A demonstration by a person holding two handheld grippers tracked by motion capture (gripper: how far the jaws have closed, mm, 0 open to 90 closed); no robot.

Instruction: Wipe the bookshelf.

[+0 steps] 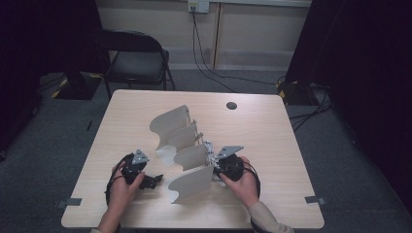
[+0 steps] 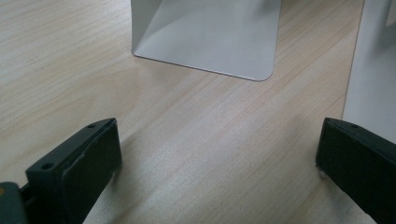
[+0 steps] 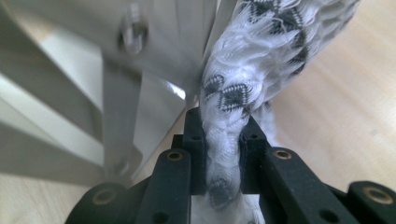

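Rope point(image 3: 233, 88): white braid with black flecks, clamped between the shut jaws of the right gripper point(image 3: 223, 154). Location: table point(image 1: 272, 126), near-right of centre, just beside the rack point(image 1: 182, 150) of cream metal plates, at its bolted right side. Long axis: runs up and away from the jaws along the rack's edge; in the high view it trends toward the table's far side. Progress, as judged: rope gripped and brought against the rack; whether any is threaded or tied cannot be told, so the bulk appears left. Left gripper point(image 1: 145, 180): jaws wide apart, holding nothing, low over bare table near the plates.
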